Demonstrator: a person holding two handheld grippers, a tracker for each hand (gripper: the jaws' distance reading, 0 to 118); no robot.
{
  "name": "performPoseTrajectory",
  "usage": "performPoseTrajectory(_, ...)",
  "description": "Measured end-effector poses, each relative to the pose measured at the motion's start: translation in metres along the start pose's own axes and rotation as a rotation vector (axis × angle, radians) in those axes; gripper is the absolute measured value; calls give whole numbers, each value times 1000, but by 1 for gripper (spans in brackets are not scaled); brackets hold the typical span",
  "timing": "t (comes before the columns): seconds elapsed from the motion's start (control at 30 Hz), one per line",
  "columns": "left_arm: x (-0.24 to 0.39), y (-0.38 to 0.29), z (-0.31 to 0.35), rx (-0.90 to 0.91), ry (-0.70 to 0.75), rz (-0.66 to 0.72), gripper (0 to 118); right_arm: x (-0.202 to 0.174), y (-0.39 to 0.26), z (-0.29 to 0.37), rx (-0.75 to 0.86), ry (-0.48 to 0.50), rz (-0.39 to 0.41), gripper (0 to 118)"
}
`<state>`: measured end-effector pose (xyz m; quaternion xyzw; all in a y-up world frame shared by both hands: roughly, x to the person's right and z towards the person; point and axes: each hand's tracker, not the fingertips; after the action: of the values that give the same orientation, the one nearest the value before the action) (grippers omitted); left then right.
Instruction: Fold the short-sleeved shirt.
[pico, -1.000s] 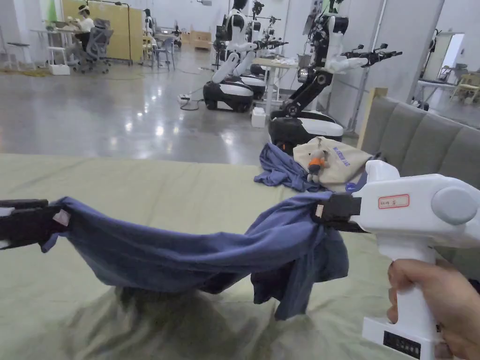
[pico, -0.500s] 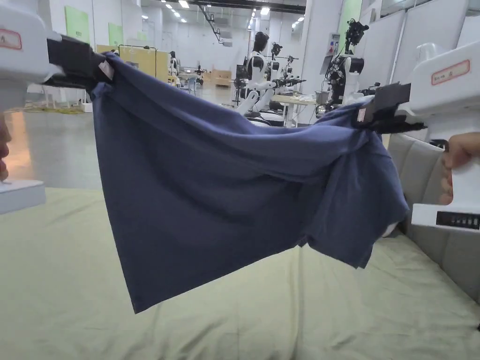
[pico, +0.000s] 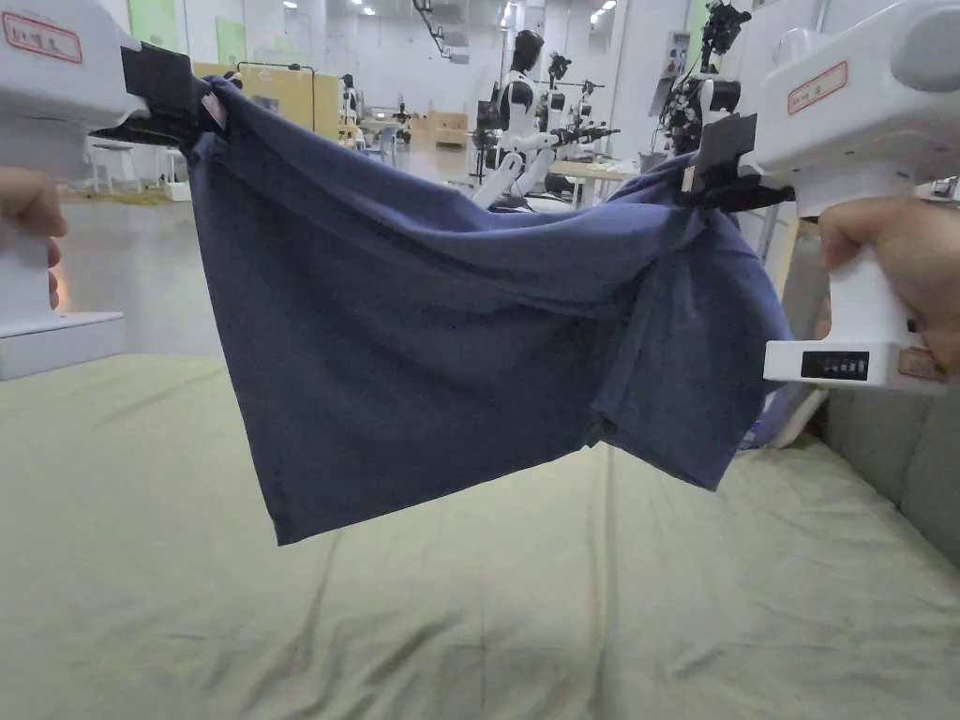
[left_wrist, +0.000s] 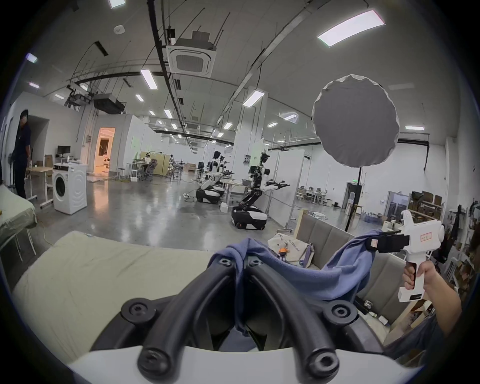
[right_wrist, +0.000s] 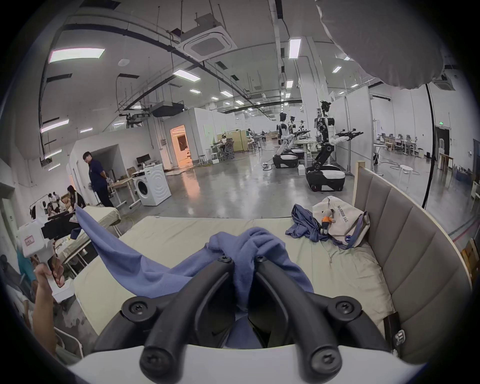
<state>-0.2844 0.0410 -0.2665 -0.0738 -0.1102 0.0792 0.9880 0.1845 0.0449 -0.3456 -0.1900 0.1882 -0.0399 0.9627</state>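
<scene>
Head view shows the blue shirt (pico: 422, 319) hanging in mid-frame above the bed (pico: 469, 609), stretched between the left gripper (pico: 202, 103) at upper left and the right gripper (pico: 698, 178) at upper right. This looks like the spreading step; next, lower it flat. Both grippers' fingers are pinched closed on cloth.

Shirt (pico: 422, 309) is showing plain dusty blue, no print. Left gripper (pico: 192, 98) & right gripper (pico: 712, 173) are both looking white-bodied w/ black jaws, each w/ a red-edged label. Bed sheet (pico: 469, 600) is showing plain pale olive green. Headboard (right_wrist: 405, 246) is reading grey, padded in panels. Tote bag (right_wrist: 342, 220) is cream w/ blue straps; crumpled cloth (right_wrist: 304, 223) beside it is the same blue.
</scene>
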Motion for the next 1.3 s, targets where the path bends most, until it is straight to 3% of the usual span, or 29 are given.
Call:
performPoseTrajectory(0.27, -15, -121, -1, -170, -52, 78, 5, 35, -121, -38, -181, 89, -79, 6)
performPoseTrajectory(0.43, -16, -214, 5, -338, -47, 106, 5, 55, -229, -51, -338, 82, -100, 6)
performPoseTrajectory(0.57, -9, -270, 30, -421, -44, 130, 5, 72, -293, -36, -412, 98, -193, 6)
performPoseTrajectory(0.77, -6, -304, 76, -498, -22, 192, 5, 71, -331, 18, -446, 116, -189, 6)
performPoseTrajectory(0.87, -4, -315, 89, -542, 1, 170, 5, 59, -347, 35, -461, 96, -132, 6)
performPoseTrajectory(0.93, -1, -323, 94, -565, 0, 197, 5, 58, -355, 37, -469, 99, -137, 6)
performPoseTrajectory(1.1, 12, -331, 97, -528, 44, 112, 6, 54, -371, 33, -463, 23, -79, 9)
performPoseTrajectory(1.13, 12, -329, 98, -519, 43, 124, 13, 55, -369, 35, -457, 18, -82, 16)
performPoseTrajectory(1.17, 12, -326, 101, -473, 59, 114, 33, 54, -366, 38, -444, 6, -86, 33)
performPoseTrajectory(1.2, 13, -323, 105, -436, 81, 98, 68, 53, -361, 42, -402, -6, -103, 62)
performPoseTrajectory(1.23, 14, -317, 108, -398, 93, 72, 93, 51, -354, 48, -357, -13, -113, 96)
performPoseTrajectory(1.27, 18, -308, 114, -328, 109, 13, 94, 48, -344, 57, -294, -16, -108, 104)
performPoseTrajectory(1.3, 21, -299, 118, -274, 135, -43, 94, 42, -333, 67, -217, -37, -84, 104)
